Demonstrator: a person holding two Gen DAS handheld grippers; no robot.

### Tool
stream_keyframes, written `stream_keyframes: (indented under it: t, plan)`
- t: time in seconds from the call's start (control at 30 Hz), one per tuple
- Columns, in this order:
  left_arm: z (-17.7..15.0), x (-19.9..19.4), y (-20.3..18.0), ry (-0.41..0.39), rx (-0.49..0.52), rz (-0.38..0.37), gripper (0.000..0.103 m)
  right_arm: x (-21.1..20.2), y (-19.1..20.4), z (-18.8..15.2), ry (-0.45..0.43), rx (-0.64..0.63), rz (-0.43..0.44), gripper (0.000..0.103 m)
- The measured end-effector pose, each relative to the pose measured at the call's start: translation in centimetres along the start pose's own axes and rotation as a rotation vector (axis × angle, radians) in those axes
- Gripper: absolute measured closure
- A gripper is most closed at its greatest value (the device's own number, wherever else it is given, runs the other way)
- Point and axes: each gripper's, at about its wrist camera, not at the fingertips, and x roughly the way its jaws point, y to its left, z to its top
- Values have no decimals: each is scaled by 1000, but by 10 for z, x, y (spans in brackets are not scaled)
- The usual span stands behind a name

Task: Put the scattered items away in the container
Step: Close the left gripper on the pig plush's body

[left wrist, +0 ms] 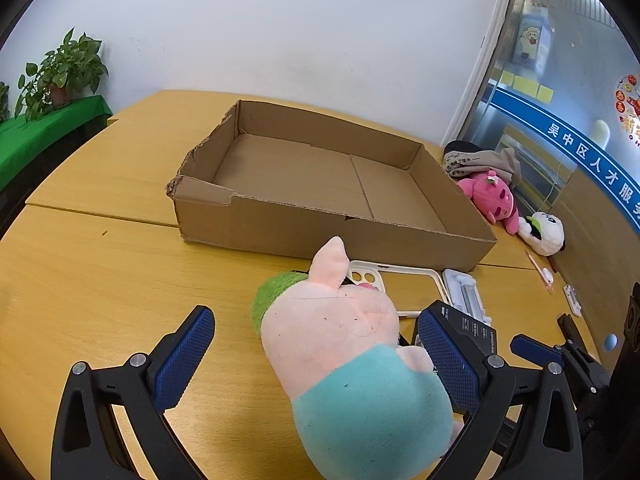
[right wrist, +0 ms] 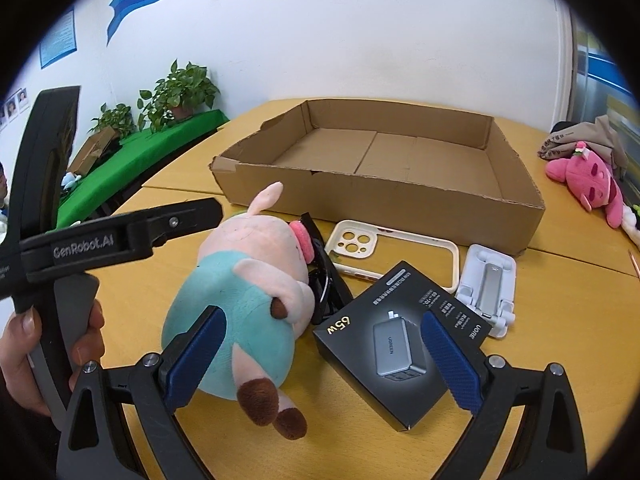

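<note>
On the yellow desk [left wrist: 100,280], the pig plush [left wrist: 344,344] lies between the left hand-held gripper's [left wrist: 316,360] released jaws, long axis pointing ahead toward the empty cardboard box [left wrist: 332,232], while the right hand-held gripper [right wrist: 320,360], also released, hovers beside it.

A pink plush pig [right wrist: 248,280] in a teal shirt with brown feet lies on the honey-yellow tabletop [left wrist: 100,280], near a plain brown cardboard box [right wrist: 400,200], a cream phone case [right wrist: 356,244], a black charger box [right wrist: 400,340] with gold lettering, and a white stand [right wrist: 486,284].
</note>
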Motion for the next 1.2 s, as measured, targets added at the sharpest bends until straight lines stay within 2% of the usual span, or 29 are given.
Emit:
stream_keyframes:
  t: [0.27,0.5,0.67,0.87,1.03,1.2]
  plan:
    - [-4,4,1,28,9,-8,0,3,8,-1,16,-36,-27,5]
    - [-5,7,-1,44,14,-17,0,6,19,-1,22,-56,-15,5]
    - [-6,11,5,68,-15,-39,0,5,15,-1,29,-33,-18,5]
    - [1,22,16,105,-78,-82,0,8,18,3,36,-27,17,5]
    - [-1,40,21,181,-119,-150,0,19,24,4,67,-18,62,5]
    - [-11,53,25,239,-152,-169,1,33,30,6,106,-6,130,5]
